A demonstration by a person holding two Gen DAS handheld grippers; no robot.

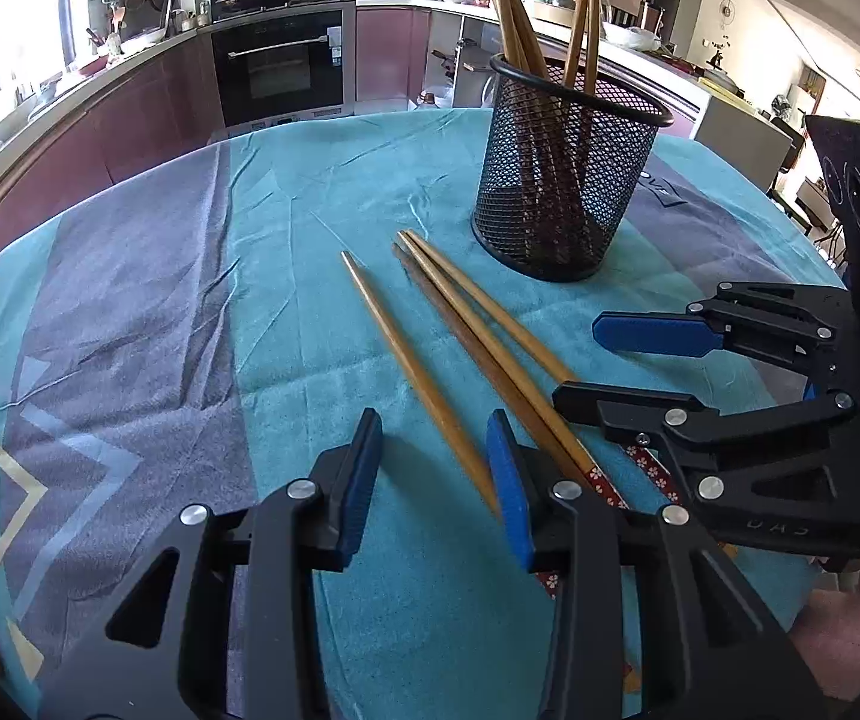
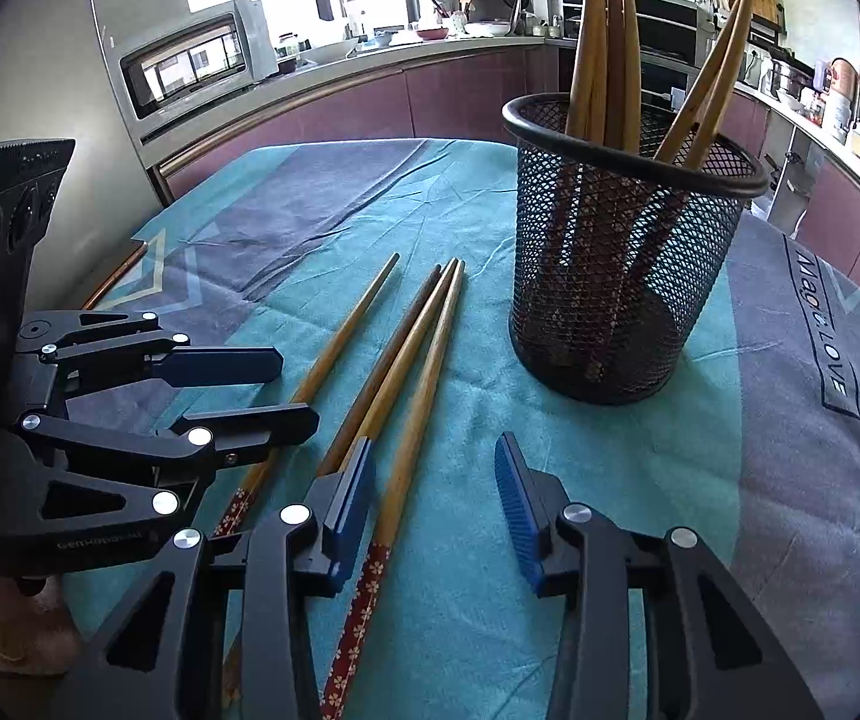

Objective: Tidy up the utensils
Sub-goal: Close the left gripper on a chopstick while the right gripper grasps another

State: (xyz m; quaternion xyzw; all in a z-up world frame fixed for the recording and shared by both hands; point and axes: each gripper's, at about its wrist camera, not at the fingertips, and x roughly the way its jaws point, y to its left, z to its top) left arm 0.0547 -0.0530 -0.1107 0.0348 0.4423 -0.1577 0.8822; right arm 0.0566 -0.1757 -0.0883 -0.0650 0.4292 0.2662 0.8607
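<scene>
Meanwhile, both grippers hovered low over four chopsticks (image 1: 466, 336) lying loose on the cloth-covered counter (image 1: 147, 324), just short of the mesh cup (image 1: 568, 174). Left gripper (image 1: 439, 474) had its fingers spread around one stick, not yet pinching; right gripper (image 2: 436, 498), fingers likewise spread, straddled the stick nearest the cup. Closing on these crowded sticks might have nipped a neighbour or rolled one aside.
</scene>
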